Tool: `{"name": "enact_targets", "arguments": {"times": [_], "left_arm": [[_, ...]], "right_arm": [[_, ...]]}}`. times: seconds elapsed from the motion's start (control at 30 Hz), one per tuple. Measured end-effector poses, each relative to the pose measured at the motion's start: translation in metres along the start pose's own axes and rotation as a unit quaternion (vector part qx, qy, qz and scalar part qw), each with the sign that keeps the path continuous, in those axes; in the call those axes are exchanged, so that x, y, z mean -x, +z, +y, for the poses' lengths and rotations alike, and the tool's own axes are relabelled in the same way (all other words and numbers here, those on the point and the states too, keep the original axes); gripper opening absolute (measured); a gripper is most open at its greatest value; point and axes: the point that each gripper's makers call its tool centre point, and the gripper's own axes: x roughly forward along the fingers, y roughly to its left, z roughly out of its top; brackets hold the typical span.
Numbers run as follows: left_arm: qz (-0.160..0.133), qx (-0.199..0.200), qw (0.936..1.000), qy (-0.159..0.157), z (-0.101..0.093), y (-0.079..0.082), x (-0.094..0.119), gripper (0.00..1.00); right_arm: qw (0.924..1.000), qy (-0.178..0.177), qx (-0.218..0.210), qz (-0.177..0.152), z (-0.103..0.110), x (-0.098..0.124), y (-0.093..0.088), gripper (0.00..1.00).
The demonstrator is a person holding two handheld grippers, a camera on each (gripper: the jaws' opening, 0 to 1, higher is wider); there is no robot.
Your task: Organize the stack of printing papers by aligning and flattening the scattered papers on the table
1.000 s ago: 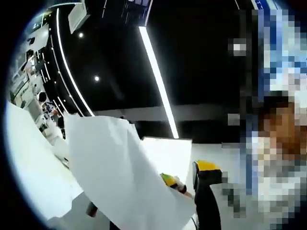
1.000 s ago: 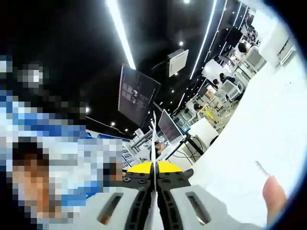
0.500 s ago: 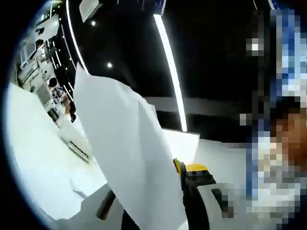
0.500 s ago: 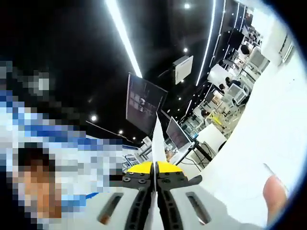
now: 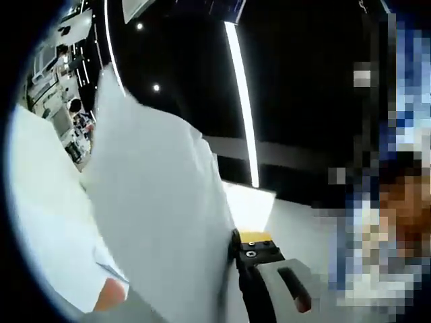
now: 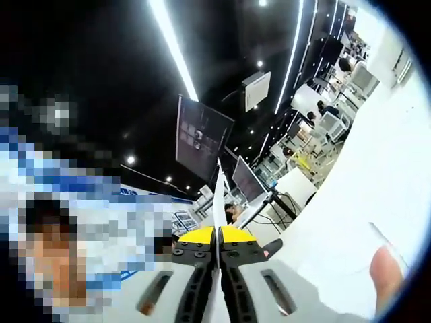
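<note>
White papers (image 5: pixel 155 202), upright, bowed

The right gripper (image 6: pixel 217 243) rises from six o'clock in the right gripper view, its two yellow-tipped jaws pressed together with a thin white sheet edge (image 6: pixel 217 195) pinched in the seam between them. A fingertip (image 6: pixel 386 269) sits at about four o'clock. In the left gripper view, one jaw of the left gripper (image 5: pixel 259 272) stands near six o'clock (its partner is hidden), and a fingertip (image 5: pixel 110 297) shows at seven o'clock.
</note>
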Motion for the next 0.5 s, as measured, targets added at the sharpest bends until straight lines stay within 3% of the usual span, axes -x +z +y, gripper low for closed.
{"name": "enact_targets", "arguments": {"times": [0.1, 0.37, 0.43, 0.5], "left_arm": [[-0.008, 0.005, 0.9999, 0.005, 0.002, 0.002, 0.001, 0.06], [0.005, 0.016, 0.9999, -0.001, -0.001, -0.002, 0.0, 0.06], [0.01, 0.017, 0.9998, 0.0, -0.002, -0.002, 0.001, 0.05], [0.012, 0.019, 0.9997, 0.004, 0.0, 0.0, 0.003, 0.05]], "right_arm": [[1.0, -0.001, 0.001, -0.007, -0.001, 0.001, 0.002, 0.0], [0.9999, -0.011, 0.008, -0.007, -0.008, 0.005, 0.0, 0.0], [0.9986, -0.026, 0.045, -0.003, -0.013, 0.007, 0.0, 0.01], [0.9927, -0.066, 0.101, 0.005, -0.024, 0.012, 0.0, 0.09]]}}
